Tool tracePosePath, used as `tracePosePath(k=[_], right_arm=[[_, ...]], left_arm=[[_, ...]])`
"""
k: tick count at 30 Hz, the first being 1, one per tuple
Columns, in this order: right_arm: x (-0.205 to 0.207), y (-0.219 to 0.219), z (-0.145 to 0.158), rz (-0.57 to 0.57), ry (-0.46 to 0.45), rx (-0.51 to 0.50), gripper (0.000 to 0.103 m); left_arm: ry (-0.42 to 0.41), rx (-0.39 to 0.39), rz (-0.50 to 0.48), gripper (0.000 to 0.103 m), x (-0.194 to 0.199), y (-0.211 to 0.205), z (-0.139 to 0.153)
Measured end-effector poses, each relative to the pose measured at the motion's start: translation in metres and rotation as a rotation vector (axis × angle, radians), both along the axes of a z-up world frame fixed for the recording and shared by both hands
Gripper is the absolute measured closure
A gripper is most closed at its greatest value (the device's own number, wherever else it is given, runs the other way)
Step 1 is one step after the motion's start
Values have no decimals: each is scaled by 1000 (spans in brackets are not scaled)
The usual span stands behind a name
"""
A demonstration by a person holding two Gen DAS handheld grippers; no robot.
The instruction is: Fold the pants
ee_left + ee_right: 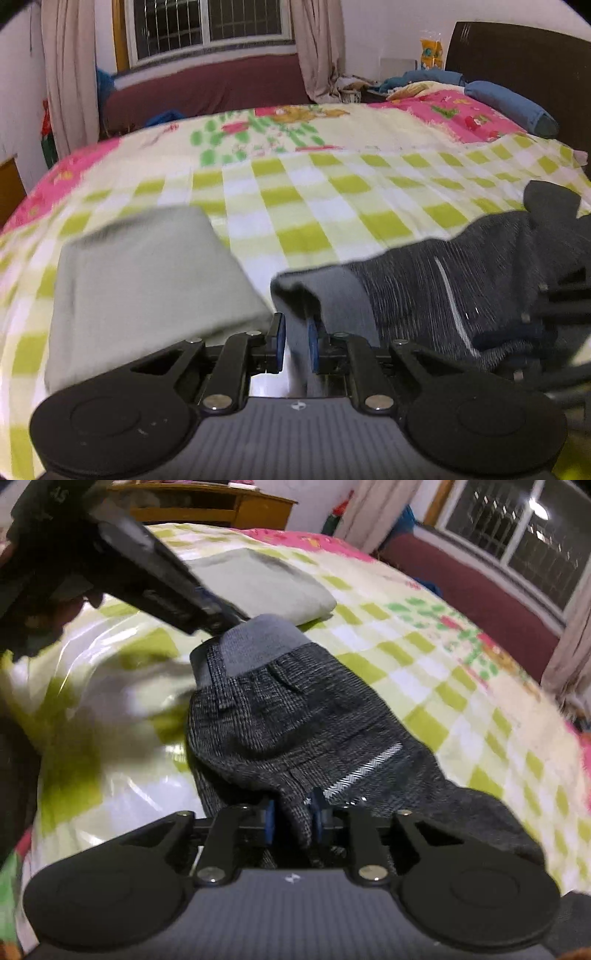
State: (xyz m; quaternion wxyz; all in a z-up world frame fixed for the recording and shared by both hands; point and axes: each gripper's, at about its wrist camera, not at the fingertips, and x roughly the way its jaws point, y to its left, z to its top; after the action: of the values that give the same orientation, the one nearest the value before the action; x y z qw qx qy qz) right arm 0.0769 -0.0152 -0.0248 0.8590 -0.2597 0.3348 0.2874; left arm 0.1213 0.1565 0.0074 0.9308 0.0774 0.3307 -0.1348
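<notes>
While both grippers clamp dark pants (295,716) edges, left gripper (294,343) on waistband, right gripper (293,819) opposite; checked bedspread (332,192) beyond.

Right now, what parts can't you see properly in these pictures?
- Pants legs: cut off by the bottom edge and hidden behind the right claw, right wrist view.
- Right claw: mostly cut off by the frame edge, left wrist view.
- Grey cloth: blurred; what garment it is stays unclear.
</notes>
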Motion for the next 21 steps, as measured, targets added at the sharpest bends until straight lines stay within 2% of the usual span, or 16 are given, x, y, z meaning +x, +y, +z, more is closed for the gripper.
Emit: tracePosePath(k=[2,6,7,10,11,12,14,17,18,19,21], right_arm=[[4,-2,8,-44,1,47,87],[13,-13,33,-173,-35,211,88],[14,-11,32,-182,-35,223,88],[10,11,6,-133,-10,130,86],[10,17,-6,-122,18,86,84],[5,21,-12,-114,-3,64,83],[-1,19,-10,-94,-35,56,82],[0,7,-2,-106,16,98,79],[-1,3,2,-110,33,117,79],[-3,-2,6,-115,44,136,79],[-10,-22,16,-138,58,183,78]], left_arm=[[-16,13,5,76,7,-1,3],[-93,-31,41,76,1,12,23],[-109,-38,59,76,-2,16,27],[-109,-54,81,76,-9,21,27],[-97,-40,74,76,-12,17,23],[-86,-22,60,76,-13,13,19],[-64,11,16,76,-19,0,9],[-22,28,-42,75,-20,-22,-4],[-8,65,-65,71,-22,-31,-9],[-8,138,-84,67,-23,-42,-17],[-34,254,-109,66,-30,-57,-27]])
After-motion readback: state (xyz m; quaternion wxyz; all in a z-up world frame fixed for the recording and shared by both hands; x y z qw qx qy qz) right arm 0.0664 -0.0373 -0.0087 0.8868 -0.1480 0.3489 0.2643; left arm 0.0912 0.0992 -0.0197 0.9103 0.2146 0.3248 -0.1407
